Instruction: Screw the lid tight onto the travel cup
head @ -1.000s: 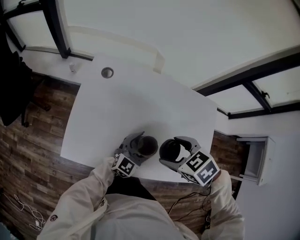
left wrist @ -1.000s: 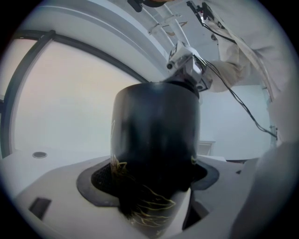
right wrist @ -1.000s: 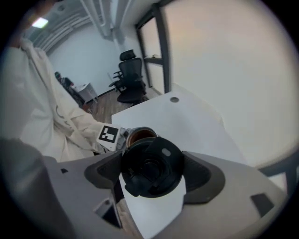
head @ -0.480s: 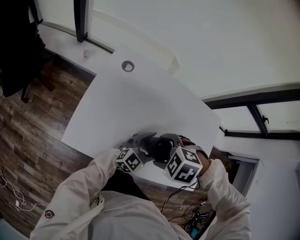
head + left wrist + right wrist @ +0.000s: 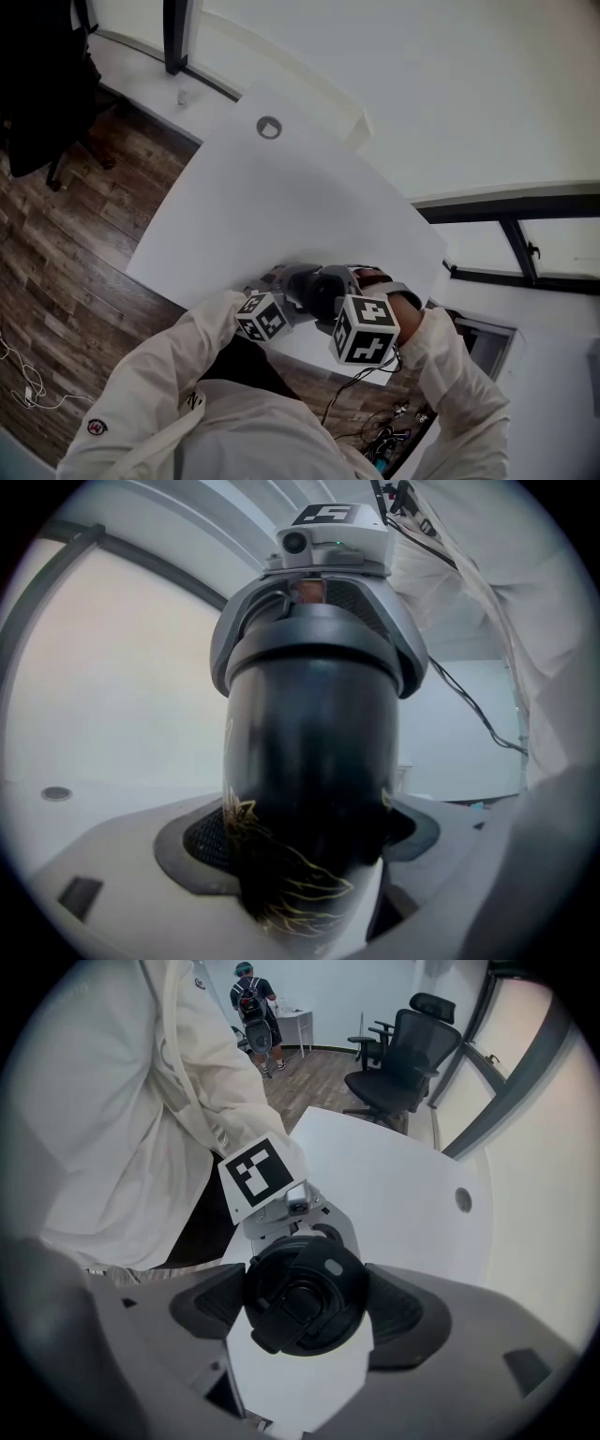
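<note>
Left gripper (image 5: 309, 841) is clamped on the travel cup (image 5: 309, 752): both pads are pressed against the lower body of the black cup, and a gold line pattern is seen at the grip. Right gripper (image 5: 305, 1305) is closed around the lid (image 5: 302, 1290), jaws set wide, with one pad pressed on each side of the round black lid. Lid is seated on the cup's top; in the left gripper view the right gripper's grey jaws are seen wrapped round the lid band directly above the cup body. Whether the thread is fully home cannot be told. Cup and lid are held together between the two grippers over the near edge of the white table (image 5: 281, 206), close to the person's body; contact between cup base and table cannot be made out. Grommet hole (image 5: 269, 127) is seen at the table's far end. Black office chair (image 5: 403, 1040) and a person with a backpack (image 5: 253, 1002) are seen well beyond the table in the right gripper view
</note>
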Action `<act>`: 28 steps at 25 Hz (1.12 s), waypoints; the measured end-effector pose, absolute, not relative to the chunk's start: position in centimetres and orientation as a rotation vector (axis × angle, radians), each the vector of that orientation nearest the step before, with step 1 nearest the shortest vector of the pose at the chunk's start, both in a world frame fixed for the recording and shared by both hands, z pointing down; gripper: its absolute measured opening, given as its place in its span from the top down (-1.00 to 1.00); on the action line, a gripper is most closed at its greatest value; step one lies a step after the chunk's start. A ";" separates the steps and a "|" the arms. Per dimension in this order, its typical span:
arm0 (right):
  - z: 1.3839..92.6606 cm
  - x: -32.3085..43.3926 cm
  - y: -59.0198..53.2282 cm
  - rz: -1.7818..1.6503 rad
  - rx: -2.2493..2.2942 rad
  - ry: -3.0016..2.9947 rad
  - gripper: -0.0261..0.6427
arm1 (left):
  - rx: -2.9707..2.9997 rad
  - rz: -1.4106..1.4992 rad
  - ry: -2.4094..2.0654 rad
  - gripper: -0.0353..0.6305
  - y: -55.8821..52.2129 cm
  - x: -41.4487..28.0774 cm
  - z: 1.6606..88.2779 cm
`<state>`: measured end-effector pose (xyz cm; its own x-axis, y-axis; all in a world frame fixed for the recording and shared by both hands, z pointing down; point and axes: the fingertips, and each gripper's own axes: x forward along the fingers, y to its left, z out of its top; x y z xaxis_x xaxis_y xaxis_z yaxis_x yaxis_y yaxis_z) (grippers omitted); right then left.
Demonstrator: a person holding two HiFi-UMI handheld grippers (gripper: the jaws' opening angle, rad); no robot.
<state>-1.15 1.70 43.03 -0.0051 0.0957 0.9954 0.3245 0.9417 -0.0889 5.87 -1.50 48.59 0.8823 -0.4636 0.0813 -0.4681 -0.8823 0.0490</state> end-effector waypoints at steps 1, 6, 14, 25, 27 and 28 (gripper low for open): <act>43.0 -1.2 1.7 -0.182 -0.346 -1.570 -0.23 | 2.983 0.104 -0.738 -0.38 -1.5 5.8 48.6; 42.9 -1.5 1.3 -0.060 -0.229 -1.620 -0.23 | 2.980 0.099 -0.754 -0.38 -1.6 5.8 48.5; 42.7 -2.0 0.1 0.273 0.212 -1.765 -0.23 | 2.951 0.122 -0.813 -0.38 -1.5 5.4 48.7; 39.6 0.0 0.5 0.269 0.363 -2.323 -0.23 | 2.956 0.142 -0.775 -0.38 -1.8 5.4 48.9; 39.9 0.3 0.9 0.196 0.386 -2.435 -0.23 | 2.967 0.150 -0.730 -0.38 -1.5 5.4 48.9; 40.2 0.5 1.0 0.137 0.384 -2.465 -0.23 | 2.975 0.148 -0.698 -0.38 -1.4 5.5 48.8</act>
<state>0.55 1.03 40.22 -0.7578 -0.2401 0.6067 -0.3057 0.9521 -0.0050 5.46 -1.38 48.77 0.8914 -0.4390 0.1125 -0.4469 -0.8927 0.0578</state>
